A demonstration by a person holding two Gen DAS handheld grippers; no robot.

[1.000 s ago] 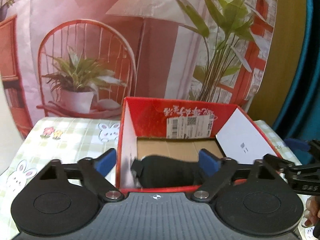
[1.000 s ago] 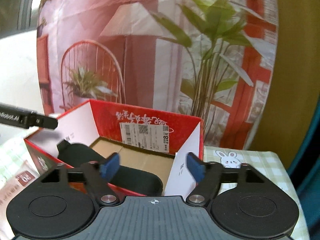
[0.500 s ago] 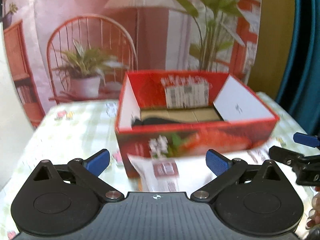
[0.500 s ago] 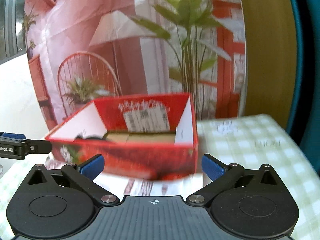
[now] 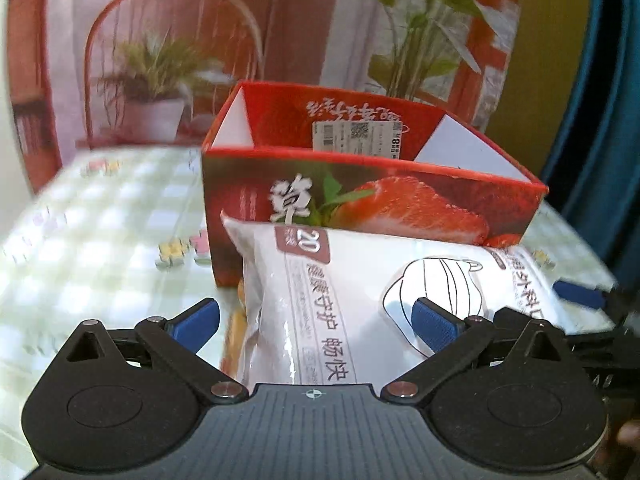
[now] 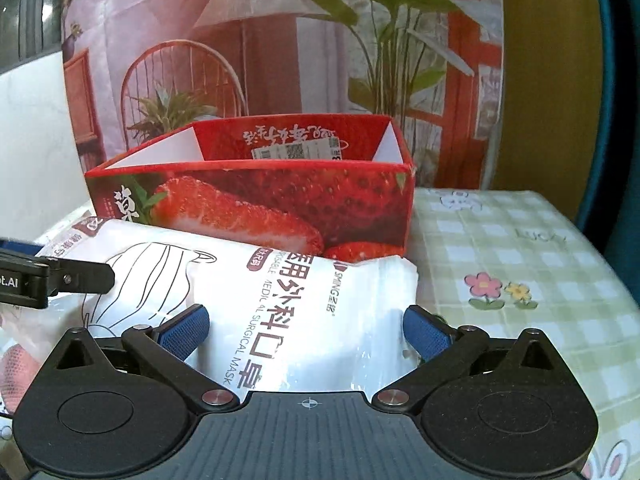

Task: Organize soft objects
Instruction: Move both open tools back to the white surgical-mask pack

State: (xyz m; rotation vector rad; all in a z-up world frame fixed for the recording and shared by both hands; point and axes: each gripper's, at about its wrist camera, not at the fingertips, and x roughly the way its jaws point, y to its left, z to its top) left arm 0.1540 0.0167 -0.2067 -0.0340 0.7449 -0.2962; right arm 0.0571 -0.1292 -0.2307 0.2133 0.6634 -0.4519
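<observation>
A white surgical mask pack (image 5: 320, 280) lies flat on the table against the front wall of the red strawberry box (image 5: 400, 208). My left gripper (image 5: 316, 322) hovers open over the pack's left half, its blue pads clear of it on both sides. In the right wrist view the same mask pack (image 6: 288, 292) lies under my right gripper (image 6: 305, 330), which stands open over the right half. The box (image 6: 260, 200) rises just behind. Its inside floor is hidden by the front wall. The left gripper's finger (image 6: 60, 280) shows at the left edge.
A green checked tablecloth (image 6: 520, 260) with flowers and rabbits covers the table to the right of the box and also to its left (image 5: 100, 240). Something orange (image 5: 234, 324) peeks from under the pack. Another printed pack (image 6: 16, 360) lies at the far left. A printed backdrop stands behind.
Both grippers pulled back from above the box and sank toward the table. Their jaws widened. The black soft thing stays in the box, now hidden, and the mask pack fills the foreground.
</observation>
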